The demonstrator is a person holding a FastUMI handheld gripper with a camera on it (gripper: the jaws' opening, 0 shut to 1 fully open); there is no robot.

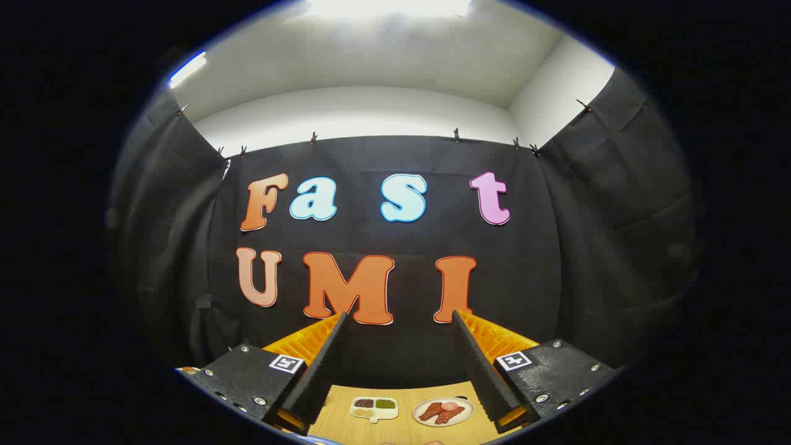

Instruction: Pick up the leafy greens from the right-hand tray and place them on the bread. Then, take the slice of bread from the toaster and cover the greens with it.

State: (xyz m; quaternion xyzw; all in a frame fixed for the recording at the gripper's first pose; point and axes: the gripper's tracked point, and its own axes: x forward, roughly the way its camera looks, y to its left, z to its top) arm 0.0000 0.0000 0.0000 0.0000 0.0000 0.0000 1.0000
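Tool [398,318]: fingers spread wide, gripping nothing, raised above the tabletop [401,429].
Divided tray [374,408]: dark, green and pale fillings, between the fingers.
Round plate [443,411]: reddish meat slices, just beside the tray.

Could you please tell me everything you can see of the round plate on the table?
The plate is small, round and pale-rimmed, lying flat on the wooden table between the open gripper's fingers and well beyond them. It holds reddish-brown pieces that look like sliced meat. A divided tray sits just beside it, apart. Nothing grips or touches the plate.
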